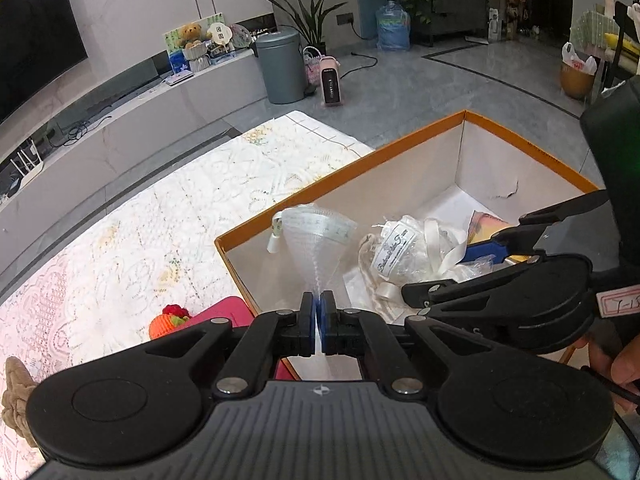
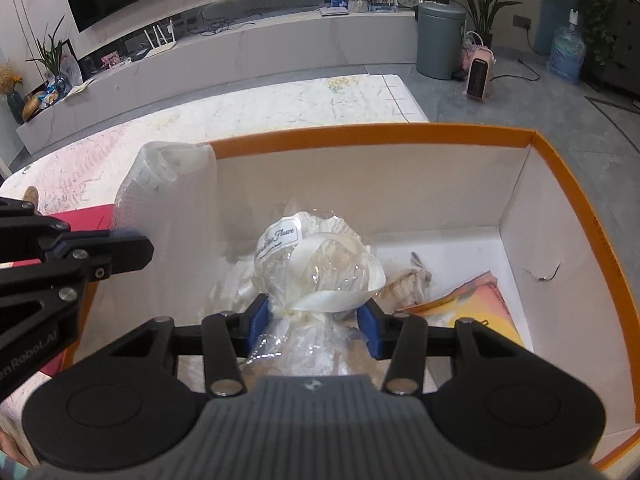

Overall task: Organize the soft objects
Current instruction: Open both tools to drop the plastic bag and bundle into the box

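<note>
Left gripper: blue pads pinched together on the gathered end of a sheer white mesh pouch. The pouch fans up from the pinch and hangs over the near-left wall of the orange-rimmed box. From the right wrist view it drapes beside that wall, top edge curled.

Right gripper: jaws part-way apart, one blue pad on either side of the tied neck of a cellophane-wrapped bundle. The pads seem to touch the wrap, so I read it as clamped on the bundle. The bundle sits inside the box, near its middle, tied with a cream ribbon and carrying a small printed label (text too small to read fully).

Handling, my judgement:
- Pouch: very light, limp, no stiffness. It will sag from whatever point is held, and the bunched end is the sensible hold.
- Bundle: light, crinkly and slippery film over soft contents. The cinched neck below the ribbon is the firmest place; the puffed top would crush.

Box contents: the bundle; a pale crumpled item just right of it (identity unclear); a pink-and-yellow flat card or booklet near the right wall. The white lining has a small tear on the right wall.

Outside the box, left wrist view: a red-pink soft item against the box corner, a small orange knitted piece beside it, and the lace tablecloth beyond.
</note>
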